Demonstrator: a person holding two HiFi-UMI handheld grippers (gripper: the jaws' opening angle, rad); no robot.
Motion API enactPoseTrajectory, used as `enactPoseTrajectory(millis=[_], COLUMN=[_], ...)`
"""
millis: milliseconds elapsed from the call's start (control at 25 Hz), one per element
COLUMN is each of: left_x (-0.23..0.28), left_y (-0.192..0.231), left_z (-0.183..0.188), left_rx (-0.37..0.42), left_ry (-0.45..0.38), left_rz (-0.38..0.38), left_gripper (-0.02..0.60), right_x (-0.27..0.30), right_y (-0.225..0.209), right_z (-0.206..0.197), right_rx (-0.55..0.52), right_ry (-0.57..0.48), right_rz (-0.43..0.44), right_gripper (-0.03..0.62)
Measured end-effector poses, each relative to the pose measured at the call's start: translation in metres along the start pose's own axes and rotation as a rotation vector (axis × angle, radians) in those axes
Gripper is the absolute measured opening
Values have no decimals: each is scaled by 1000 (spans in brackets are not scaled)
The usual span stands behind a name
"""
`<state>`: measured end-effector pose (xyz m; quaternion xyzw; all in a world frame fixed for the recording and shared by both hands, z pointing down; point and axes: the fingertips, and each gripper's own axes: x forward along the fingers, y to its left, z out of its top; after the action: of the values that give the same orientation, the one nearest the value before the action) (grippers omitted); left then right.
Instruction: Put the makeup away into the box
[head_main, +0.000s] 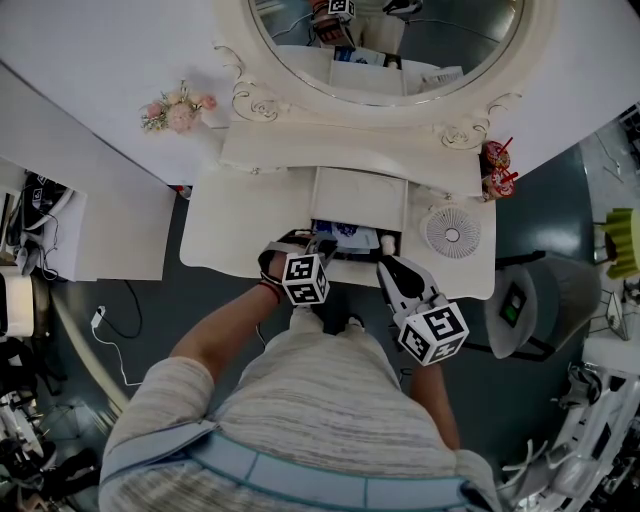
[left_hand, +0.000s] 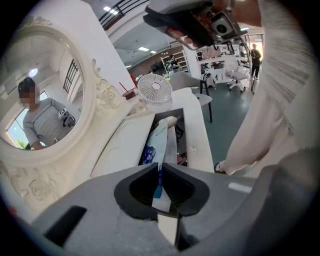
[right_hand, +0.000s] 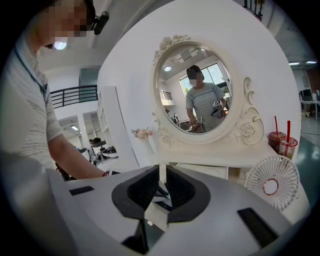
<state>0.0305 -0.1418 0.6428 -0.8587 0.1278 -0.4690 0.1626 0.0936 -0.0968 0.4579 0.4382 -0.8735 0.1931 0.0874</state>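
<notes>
1. While its jaws stand pressed together on a flat blue-and-white packet (left_hand: 160, 145), the left hand-held gripper (left_hand: 160, 172) tips steeply down over the box (left_hand: 200, 135), and the packet's far end reaches into it.
2. That box is a long white trough open at the front edge of the bench (left_hand: 122, 147). Other small items (left_hand: 182, 159) lie in it beside the packet, too cramped to tell apart.
3. Close by, at the box's right end, hangs the right hand-held gripper (right_hand: 162, 175). Its jaws are drawn together to a thin slit, with nothing I can make out between them.
4. Past the far end of the box a small white fan (left_hand: 155, 90) stands upright on the bench, near the line along which the packet points.
5. Along the back of the bench rises an oval mirror (right_hand: 197, 90) in a carved white frame, closing off that side.
6. Two red drink cups (right_hand: 280, 142) with straws stand by the frame's right foot, and a posy of pink flowers (right_hand: 141, 133) by its left, both well apart from the box.
7. On the near side the person's pale clothing (left_hand: 265, 125) stands close to the bench front, leaving only a narrow gap there.
8. Beyond the bench's right edge the floor (left_hand: 225, 120) lies open, save for a grey seat (head_main: 530, 300) just off that edge.
</notes>
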Motion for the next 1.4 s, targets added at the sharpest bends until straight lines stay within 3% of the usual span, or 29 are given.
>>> enactPoseTrajectory(millis=[160,280,360,640,1080,1280,1400], left_x=[1,-2,-4,-22,-79,-105,-118], left_y=[0,0,1,17,59,69,71], left_z=[-2,-1,2,18,66,85,94], left_rx=[-104,-208,-280,-496,-620,-622,-630], left_ry=[-14,-41,-70,-197,-430,-525,-563], left_rz=[-31,-72,-98,-117,-27,16,25], left_gripper=[30,119,145,164,155,67,44], right_x=[1,2,3,4,7,8,9], right_y=[-1,0,1,-1,-1,0,2], right_z=[0,1,1,3,9,14,18], right_rx=[-1,-1,-1,-5,-12,-17,-25], right_ry=[2,1,0,-4,-13,-26,-32], right_rz=[1,7,11,17,29,36,43], right_gripper=[11,11,11,11,11,11,11])
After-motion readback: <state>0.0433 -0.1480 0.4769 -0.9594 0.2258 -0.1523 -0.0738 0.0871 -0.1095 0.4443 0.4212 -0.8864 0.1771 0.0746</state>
